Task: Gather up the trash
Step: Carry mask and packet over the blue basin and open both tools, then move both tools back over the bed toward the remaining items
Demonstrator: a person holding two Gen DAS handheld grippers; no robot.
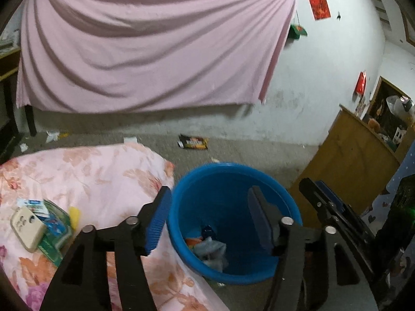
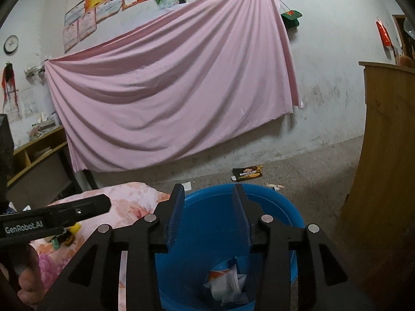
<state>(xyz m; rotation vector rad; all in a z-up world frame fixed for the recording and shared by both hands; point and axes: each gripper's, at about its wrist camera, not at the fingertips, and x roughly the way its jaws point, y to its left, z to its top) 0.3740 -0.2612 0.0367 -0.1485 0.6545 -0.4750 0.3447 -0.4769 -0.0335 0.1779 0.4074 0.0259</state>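
Bed (image 1: 85,171): far left, under a floral quilt; a remote (image 1: 27,226), a green packet (image 1: 55,229) and something yellow (image 1: 74,215) lie on it, close together.
Left gripper (image 1: 205,220): released, jaws wide apart, holding nothing, poised over the bin.
Bin (image 1: 259,178): blue, on the floor touching the bed's edge; crumpled trash (image 1: 208,250) sits at its bottom.
Right gripper (image 2: 208,213): also released and empty, over the bin; a white wrapper (image 2: 228,283) lies inside below it.
Step, as I judge: drop looks done; next piece must be fetched.
Floor trash: a dark packet (image 1: 193,142) near the wall, paper scraps (image 1: 53,136) farther left.
Advice: lift clear of the rim first.
In the way: cabinet (image 1: 347,153) right, bed left.
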